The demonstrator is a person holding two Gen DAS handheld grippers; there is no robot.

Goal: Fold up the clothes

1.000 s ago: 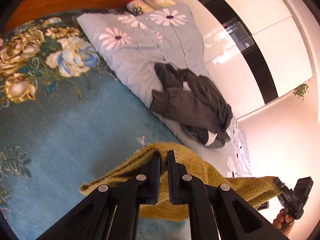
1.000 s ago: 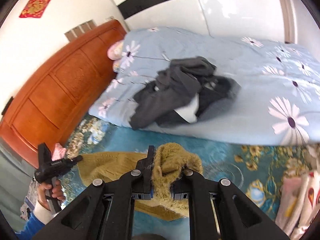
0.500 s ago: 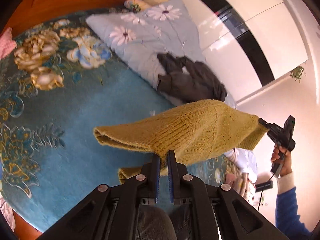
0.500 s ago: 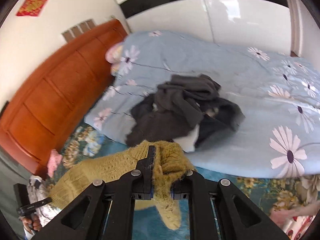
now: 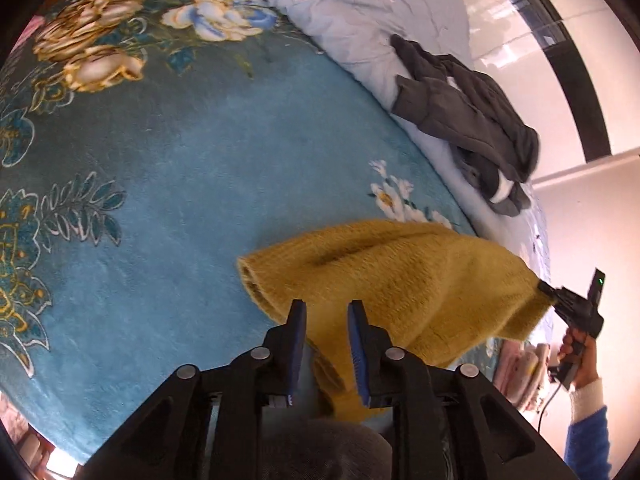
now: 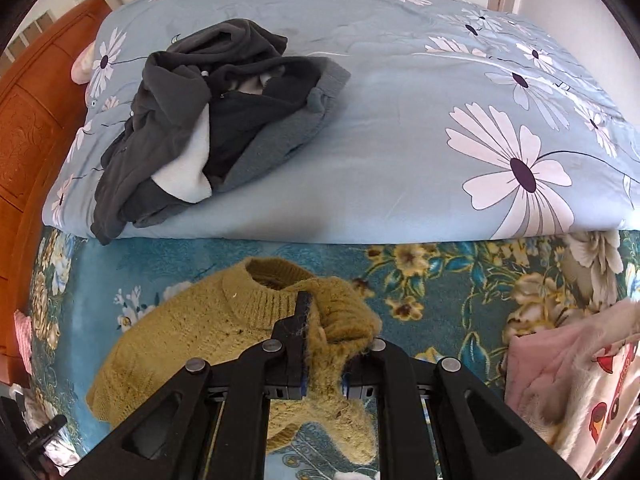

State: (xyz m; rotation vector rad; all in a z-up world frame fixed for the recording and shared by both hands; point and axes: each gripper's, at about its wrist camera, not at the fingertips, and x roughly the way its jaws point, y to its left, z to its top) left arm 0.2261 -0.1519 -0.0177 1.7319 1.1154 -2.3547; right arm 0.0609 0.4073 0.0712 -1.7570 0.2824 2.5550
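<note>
Sweater (image 6: 192, 344) mustard knit, lower centre of frame, spread over blue rug (image 5: 168, 184). Right gripper (image 6: 325, 320) clamped on shoulder fabric beside collar. Left gripper (image 5: 326, 320) fingers parted, nothing pinched, sweater beyond them. Grey clothes (image 6: 208, 112) heaped on duvet (image 6: 400, 120), upper left.

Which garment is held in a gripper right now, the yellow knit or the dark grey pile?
The yellow knit sweater: the right gripper is clamped on it near the collar. The dark grey clothes lie untouched in a heap on the pale floral duvet.
</note>
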